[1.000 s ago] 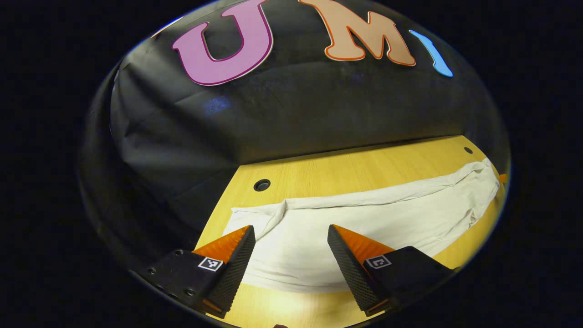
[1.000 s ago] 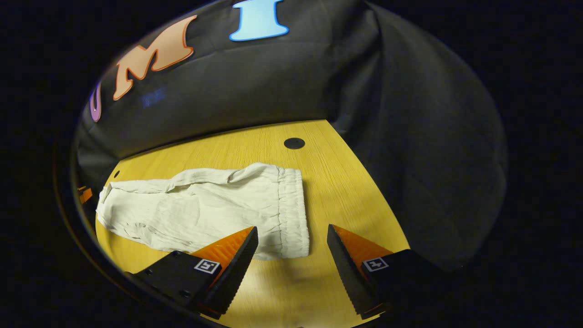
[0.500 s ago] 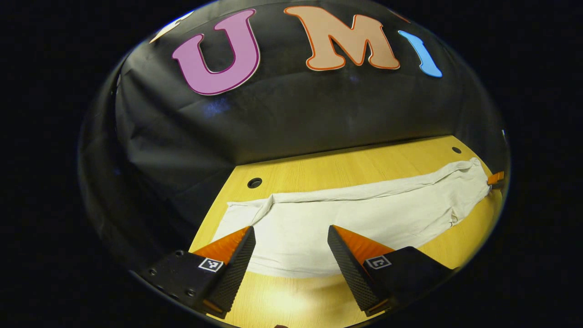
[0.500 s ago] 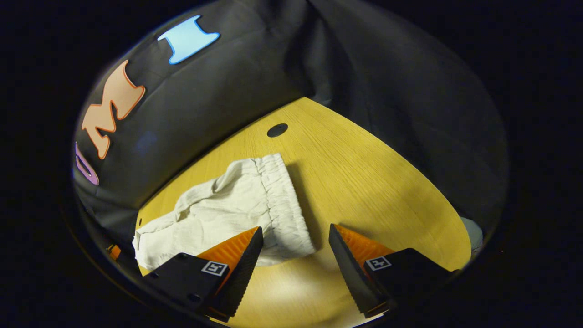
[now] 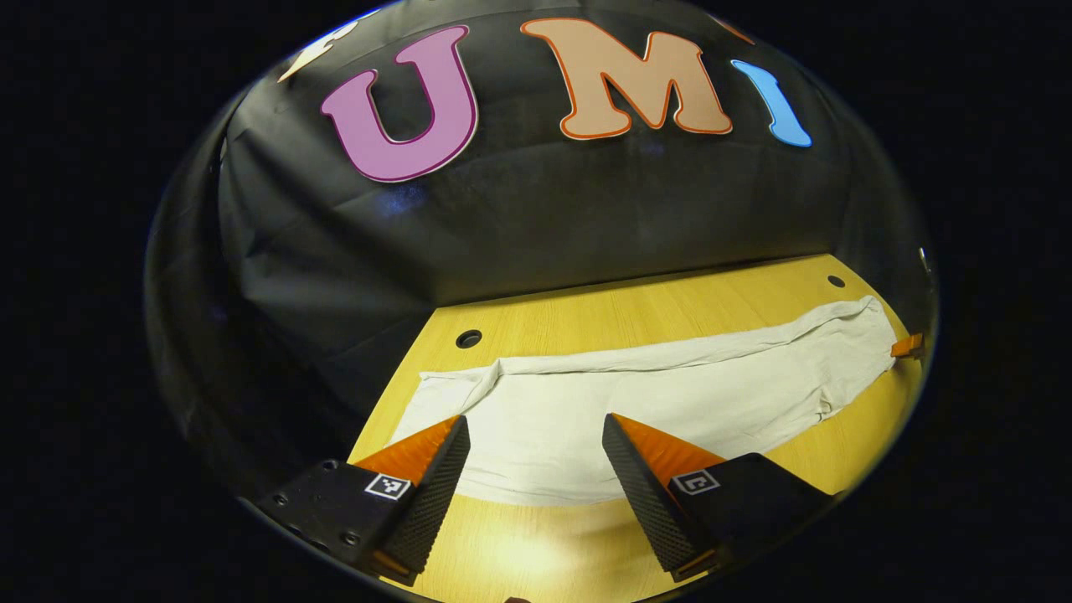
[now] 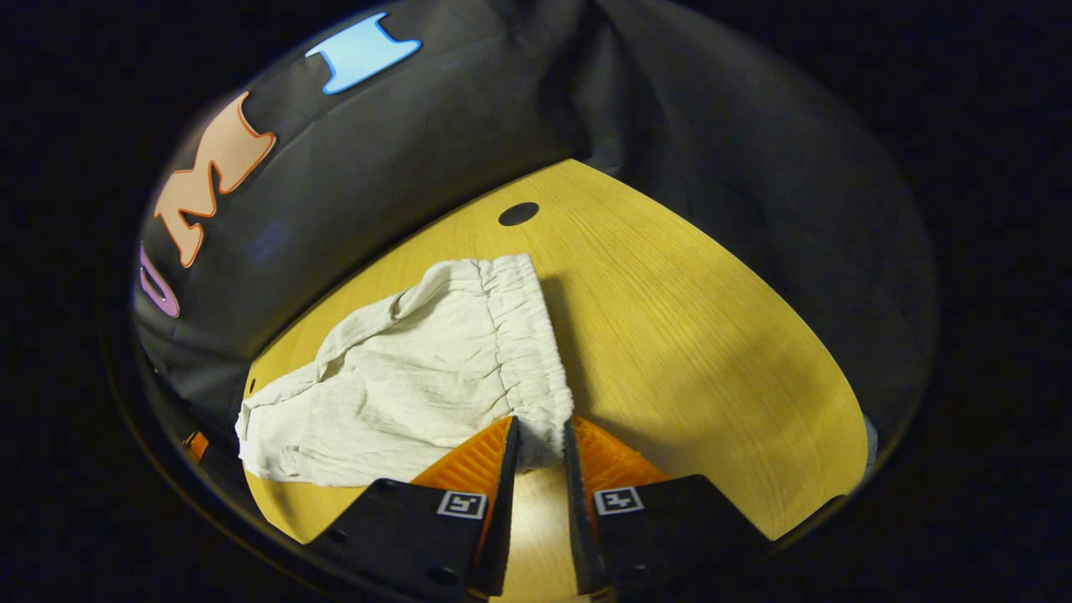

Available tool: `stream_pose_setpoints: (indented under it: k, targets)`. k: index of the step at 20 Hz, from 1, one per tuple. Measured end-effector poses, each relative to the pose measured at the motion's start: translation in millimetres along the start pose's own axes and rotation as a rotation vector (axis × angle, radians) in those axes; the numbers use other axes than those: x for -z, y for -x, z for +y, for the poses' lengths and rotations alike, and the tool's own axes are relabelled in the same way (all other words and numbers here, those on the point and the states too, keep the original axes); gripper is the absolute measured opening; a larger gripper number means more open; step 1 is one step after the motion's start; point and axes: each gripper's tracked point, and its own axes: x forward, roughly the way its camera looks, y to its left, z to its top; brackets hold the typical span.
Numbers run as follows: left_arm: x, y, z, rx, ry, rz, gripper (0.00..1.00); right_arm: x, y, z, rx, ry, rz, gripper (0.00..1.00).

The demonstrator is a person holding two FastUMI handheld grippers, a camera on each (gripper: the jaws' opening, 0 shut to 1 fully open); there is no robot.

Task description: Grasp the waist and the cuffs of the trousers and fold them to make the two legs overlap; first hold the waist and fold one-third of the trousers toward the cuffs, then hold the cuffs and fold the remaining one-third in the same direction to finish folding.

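Trousers [image 6: 402,377] laid flat on tabletop [image 6: 695,335]; waist corner pinched by right gripper [image 6: 540,440] fingers; left gripper [image 5: 532,440] fingers held wide above cuffs end.

No legible text on anything.

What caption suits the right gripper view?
Right gripper shut on the waist of trousers lying on a table.

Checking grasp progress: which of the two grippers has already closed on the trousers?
The right gripper: its fingers pinch the elastic waistband corner, while the left gripper hovers wide open over the trousers.
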Motion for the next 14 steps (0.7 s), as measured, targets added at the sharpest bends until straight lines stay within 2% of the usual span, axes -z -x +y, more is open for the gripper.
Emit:
stream_pose_setpoints:
  k: [1,2,3,11,14]
  targets:
    - [1,-2,0,0.003,0.008,0.001,0.97,-1,1,1,0.004,-0.002,-0.003,0.22]
    - [2,-1,0,0.006,0.016,0.001,0.96,-1,2,2,0.003,0.015,-0.012,0.19]
    - [2,-2,0,0.009,0.022,0.001,0.97,-4,5,3,0.006,0.027,-0.024,0.12]
    - [11,-2,14,0.052,0.076,-0.014,0.97,-41,41,30,-0.016,0.05,-0.151,0.09]
    - [15,-6,25,0.084,0.097,-0.023,0.97,-49,58,55,-0.006,0.077,-0.198,0.1]
